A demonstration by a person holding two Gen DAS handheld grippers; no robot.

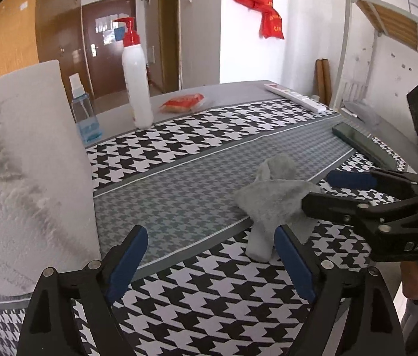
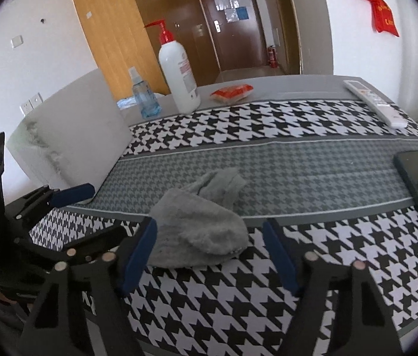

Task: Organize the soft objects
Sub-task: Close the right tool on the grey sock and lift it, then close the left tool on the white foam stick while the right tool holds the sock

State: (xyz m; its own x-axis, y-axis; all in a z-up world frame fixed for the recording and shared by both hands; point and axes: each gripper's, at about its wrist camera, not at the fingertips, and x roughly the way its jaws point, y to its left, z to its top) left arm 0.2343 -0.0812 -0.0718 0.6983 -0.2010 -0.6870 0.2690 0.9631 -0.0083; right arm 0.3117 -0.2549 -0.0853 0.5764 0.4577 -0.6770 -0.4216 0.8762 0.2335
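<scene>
Grey sock [image 2: 197,231]: it lies crumpled near the front edge of the bench [image 2: 209,302], across the border between the grey stripe and the houndstooth band.
Left tongs [image 1: 211,262]: you hold them spread and empty, with the sock's narrow end just past the right pad.
Right tongs [image 2: 209,252]: parted around the sock's bulky end; the left pad looks to touch it, the right stands clear, so probably positioned to gather it.
Left view only: it shows the right tongs from the side, over the sock.
Right view only: it shows a second grey piece [image 2: 223,182] behind the sock, toward the bench's middle.
</scene>
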